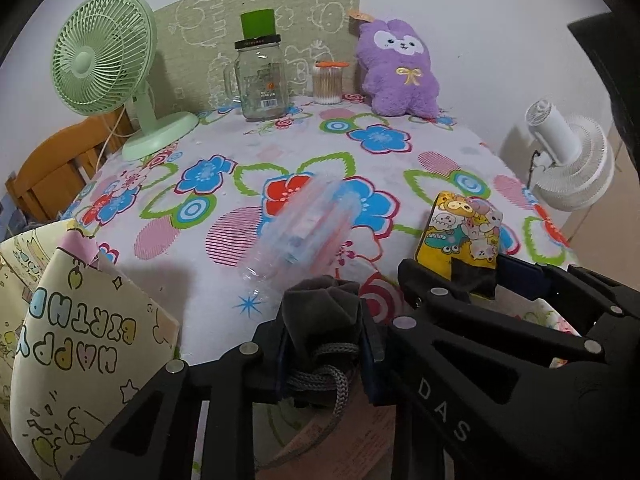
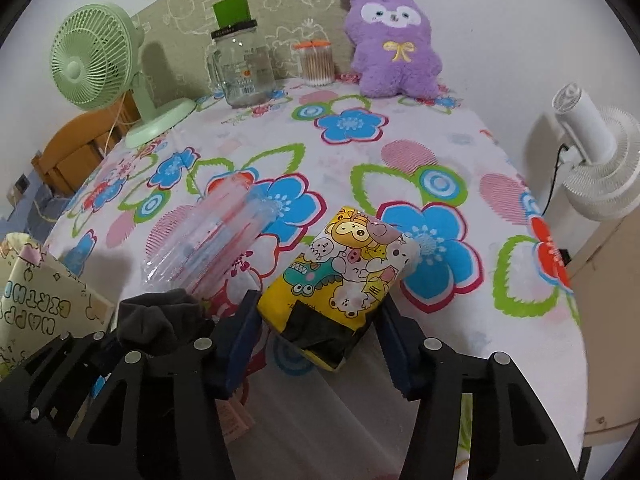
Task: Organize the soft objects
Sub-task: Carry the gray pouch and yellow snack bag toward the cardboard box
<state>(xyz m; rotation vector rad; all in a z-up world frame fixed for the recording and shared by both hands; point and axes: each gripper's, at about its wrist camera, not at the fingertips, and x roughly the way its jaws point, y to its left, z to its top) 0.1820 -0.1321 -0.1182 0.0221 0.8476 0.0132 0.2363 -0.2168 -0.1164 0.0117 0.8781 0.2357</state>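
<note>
Black plastic claw [image 2: 316, 344] w/ blue pads, silver rivets, "DAS" lettering.

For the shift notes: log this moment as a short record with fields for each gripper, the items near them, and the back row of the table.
left gripper: shut on a dark grey drawstring pouch
right gripper: jaws on either side of the yellow cartoon tissue pack; contact unclear
clear plastic bag: lying on the floral tablecloth, left of the tissue pack
gift bag: at the table's left edge, reads HAPPY BIRTHDAY
back row: green desk fan, glass jar mug, cotton swab jar, purple plush
</note>
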